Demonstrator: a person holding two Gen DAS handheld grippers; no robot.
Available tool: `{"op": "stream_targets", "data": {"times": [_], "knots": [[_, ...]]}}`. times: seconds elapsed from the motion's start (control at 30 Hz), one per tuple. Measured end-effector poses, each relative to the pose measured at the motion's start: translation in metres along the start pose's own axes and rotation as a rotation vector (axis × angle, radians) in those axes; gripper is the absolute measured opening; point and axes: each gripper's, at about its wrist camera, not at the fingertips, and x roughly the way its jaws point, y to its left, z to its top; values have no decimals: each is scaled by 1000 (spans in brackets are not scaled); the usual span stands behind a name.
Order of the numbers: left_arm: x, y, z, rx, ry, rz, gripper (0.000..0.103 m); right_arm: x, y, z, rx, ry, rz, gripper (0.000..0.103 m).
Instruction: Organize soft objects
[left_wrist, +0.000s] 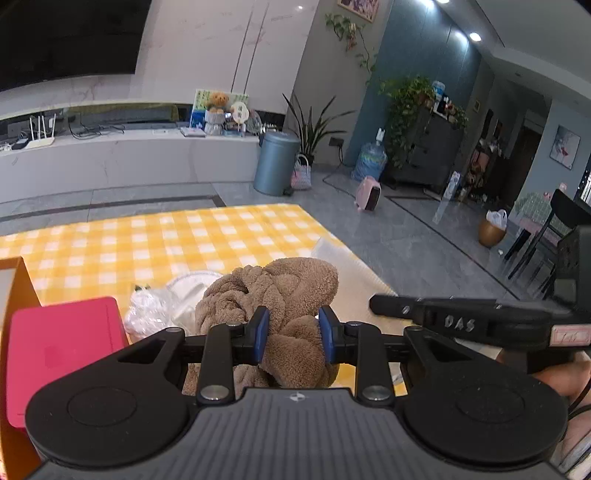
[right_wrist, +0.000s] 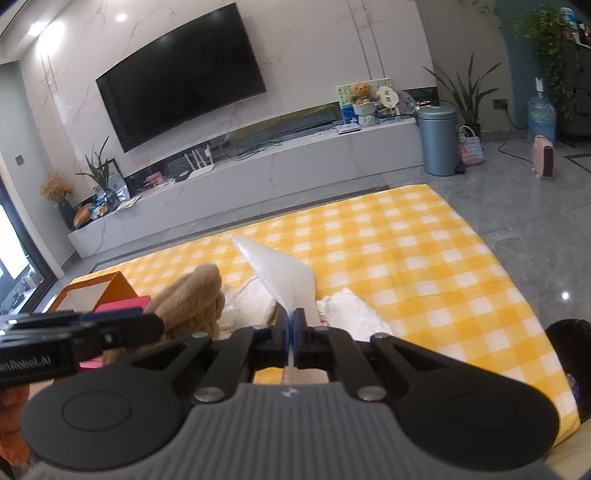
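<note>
While a brown plush towel (left_wrist: 284, 299) is clamped low in the frame's centre by the left gripper (left_wrist: 293, 334), a white padded sheet (right_wrist: 284, 273) — lifted above the yellow checked cloth (right_wrist: 406, 243) — is pinched by the right gripper (right_wrist: 294, 332).

This is a living room in a home. A big TV (right_wrist: 181, 74) hangs on the wall over a long white shelf (right_wrist: 258, 166). A teddy bear (right_wrist: 361, 92) sits on the shelf. Green plants (left_wrist: 406, 107), a bin (right_wrist: 439, 142) and a water jug (right_wrist: 541, 120) stand around the grey floor (right_wrist: 517, 192).
</note>
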Motion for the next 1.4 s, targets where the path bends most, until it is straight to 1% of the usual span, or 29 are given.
{"op": "stream_targets", "data": {"times": [0.07,0.13,0.27,0.3,0.33,0.37,0.4,0.43,0.47,0.53,0.57,0.6,0.63,0.67,0.7,0.77,0.83,0.87,0.9,0.93,0.97,1.0,1.03,1.07,1.13,1.17,1.23,1.3,1.4], "knots": [[-3,2,2,-3,-13,-5,33,4,5,0,-1,11,18,0],[-6,4,3,-12,-21,-20,33,10,11,-1,6,26,58,0],[-2,13,4,-59,-14,-95,33,31,24,-6,25,89,149,0],[1,14,4,-74,-10,-100,32,39,26,-9,40,112,176,0],[4,13,3,-69,-20,-69,25,49,26,-11,55,137,192,0],[6,10,3,-40,-34,-39,22,58,24,-14,84,163,223,0],[7,7,2,-13,-46,-29,9,67,18,-17,136,189,275,0],[7,7,1,-3,-50,-46,1,75,10,-21,186,222,314,0],[9,9,2,-13,-42,-86,0,81,5,-25,215,250,321,0],[19,12,1,-33,-2,-159,1,86,-3,-28,256,273,313,0],[28,13,0,-43,29,-164,1,86,-6,-29,278,274,320,0],[38,14,-3,-49,63,-146,1,84,-9,-27,285,267,315,0],[48,13,-8,-40,96,-118,1,80,-9,-26,266,256,271,0],[56,11,-13,-23,111,-88,1,77,-5,-25,229,243,205,0],[61,10,-17,-5,114,-56,1,76,-5,-25,212,239,157,0],[66,9,-21,17,119,-2,1,80,-11,-28,231,254,129,0],[70,8,-23,3,153,50,1,80,-13,-27,223,250,99,0],[71,5,-25,2,173,57,1,76,-16,-25,220,239,88,0],[70,4,-28,11,190,64,5,74,-17,-23,222,226,88,0],[70,1,-30,29,201,86,20,72,-18,-22,227,215,97,0],[71,-3,-32,49,222,113,32,70,-21,-21,232,211,104,0],[72,-4,-35,50,247,143,62,69,-21,-21,234,210,103,0],[71,-4,-37,24,263,163,85,69,-22,-22,231,212,93,0],[67,-2,-43,-18,264,172,89,68,-23,-22,227,215,81,0],[62,1,-50,-102,261,193,90,68,-25,-22,228,224,74,0],[61,4,-53,-130,276,213,90,68,-25,-23,223,233,69,0],[69,5,-58,-151,351,257,91,73,-22,-24,200,258,46,0],[81,8,-62,-161,437,282,91,81,-19,-27,179,297,35,0],[94,16,-68,-225,493,293,91,87,-16,-30,158,328,33,0]]}}
